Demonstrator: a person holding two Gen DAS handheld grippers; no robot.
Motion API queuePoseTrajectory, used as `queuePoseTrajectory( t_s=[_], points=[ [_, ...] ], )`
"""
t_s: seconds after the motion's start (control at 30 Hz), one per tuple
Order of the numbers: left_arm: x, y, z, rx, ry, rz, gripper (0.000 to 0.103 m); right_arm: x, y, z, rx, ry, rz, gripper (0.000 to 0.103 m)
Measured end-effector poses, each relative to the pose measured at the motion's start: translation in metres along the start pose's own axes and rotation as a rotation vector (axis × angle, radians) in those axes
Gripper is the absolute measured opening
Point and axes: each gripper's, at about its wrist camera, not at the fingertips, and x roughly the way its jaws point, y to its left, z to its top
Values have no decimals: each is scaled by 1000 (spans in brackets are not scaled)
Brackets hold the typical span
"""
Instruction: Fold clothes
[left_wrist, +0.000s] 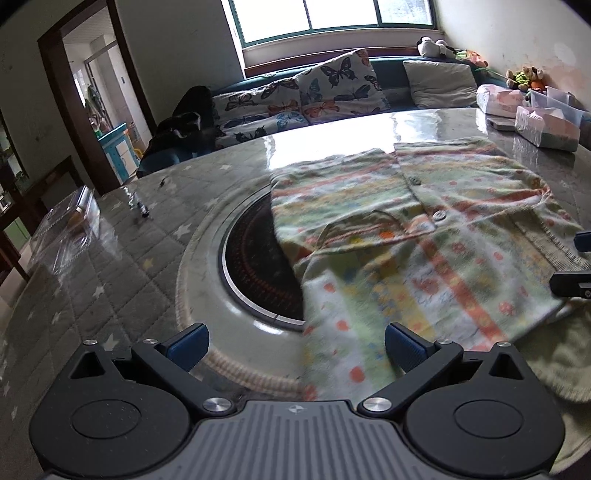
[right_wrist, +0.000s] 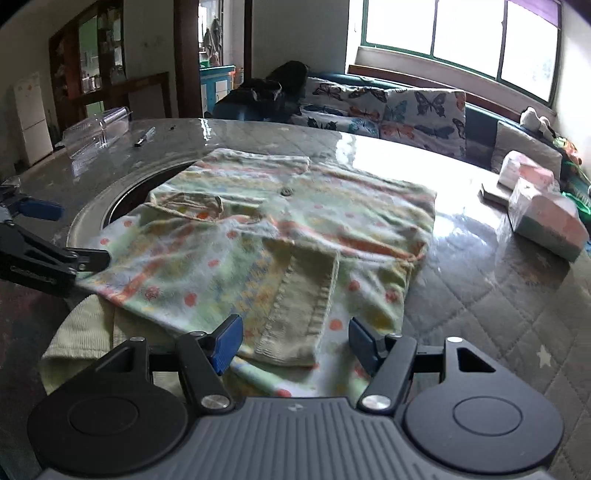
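A small patterned garment with green, orange and yellow stripes and buttons lies partly folded on the round table, one sleeve folded across it; it also shows in the right wrist view. A pale green ribbed piece sticks out beneath its near edge. My left gripper is open and empty, hovering at the garment's left near corner. My right gripper is open and empty, just above the ribbed cuff at the near edge. Each gripper shows at the edge of the other's view.
The table has a quilted star-print cover under glass and a round black hob in the middle, partly under the garment. A clear plastic box and a pen lie far left. Tissue packs sit at right. A sofa stands behind.
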Motion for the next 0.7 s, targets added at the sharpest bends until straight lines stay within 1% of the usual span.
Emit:
queuePoseTrajectory(
  t_s=[0.1,0.27,0.47,0.53,0.7],
  points=[
    [-8,3,-3,10,-9,-5,103,-5,-3,-1,10,-12,-11,65],
    [-22,-2,-12,91,-42,-30,103,-6,-5,-6,2,-3,-21,65],
    [-46,-8,-30,228,-89,-129,103,-22,-6,-6,-19,-23,-25,65],
    [-53,-12,-36,291,-106,-174,103,-27,-6,-8,-35,-23,-25,65],
    [-62,-32,-52,438,-171,-251,102,-38,-4,-16,-62,-12,-22,65]
  ],
)
